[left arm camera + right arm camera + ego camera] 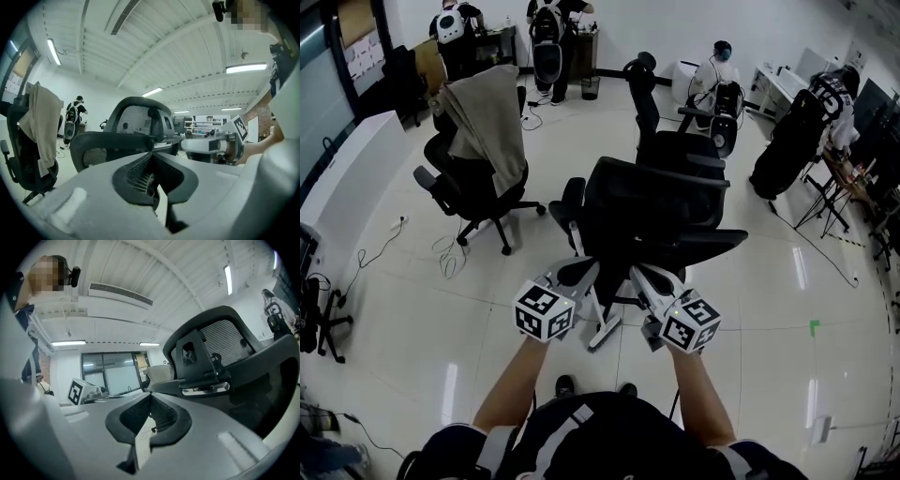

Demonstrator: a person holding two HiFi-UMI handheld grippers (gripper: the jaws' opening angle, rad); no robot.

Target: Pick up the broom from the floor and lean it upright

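Ok so, stuck at the "find it" stage of the broom job. Can't see the broom anywhere rn: not in the head view, not in either gripper view. It's meant to be on the floor (750,309), so imo it's hidden behind the black office chair (661,202) or out of frame. There's a pale strut (606,330) low down between my two grippers. It reads as a leg of the chair base, but I can't tell for sure.

Jaws: left gripper (584,270) is closed tip to tip w/ nothing in it, and the left gripper view shows only the chair back past the tips. Right gripper (639,274) also has its tips together and is empty afaict. Both are held about level, side by side, aimed at the chair.

How I'd do this bit well:
- look around the floor first, don't poke at the chair
- open one set of jaws before going down, since closed tips just shove a handle away
- tip that gripper nose-down and take the handle across the pads, probably nearer the head end so it doesn't swing
- use the other gripper higher up to steady it as it comes upright
- lean it on smth that won't roll (both chairs here look like they're on casters, incl. the one w/ the beige jacket (483,122) over it), so a wall or desk edge is the safer bet
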